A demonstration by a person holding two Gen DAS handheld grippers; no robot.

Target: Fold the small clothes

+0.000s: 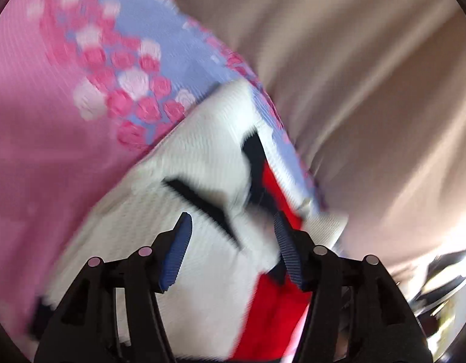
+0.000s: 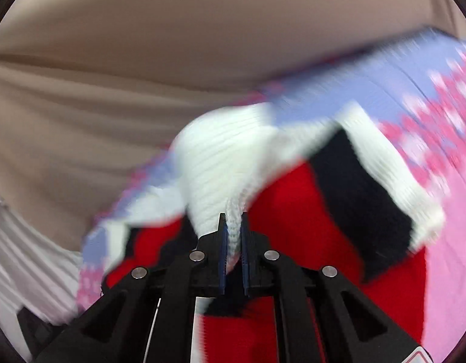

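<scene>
In the right wrist view, the right gripper (image 2: 233, 239) is closed tight on a bunched fold of white ribbed knit, which stands up pinched between the two blue pads (image 2: 223, 251). This fold belongs to a small knitted garment (image 2: 220, 163) with white, black and red panels. The white part rises straight ahead of the fingertips; red cloth spreads below and to either side of the gripper, and a black panel runs off to the right, edged in white. Beyond and around it lies a second piece, a pink and lavender cloth (image 2: 384, 90) with a pattern of pink and white flowers, reaching across the right side and showing again at the lower left. At the far left edge is a pale pleated fabric (image 2: 24, 242). Behind everything is a beige sheet (image 2: 142, 60) with soft creases; what it covers cannot be told.

In the left wrist view, the left gripper (image 1: 231, 254) stands wide open, its blue pads (image 1: 177, 257) well apart and holding nothing. The white knit of the garment (image 1: 184, 166) lies directly between and ahead of the fingers, with black stripes across it and red cloth close by the right finger. Whether the pads touch the knit is unclear through the motion blur. Farther out, the flowered pink and lavender cloth (image 1: 51, 106) fills the left and top, and the beige sheet (image 1: 369, 75) fills the right.
</scene>
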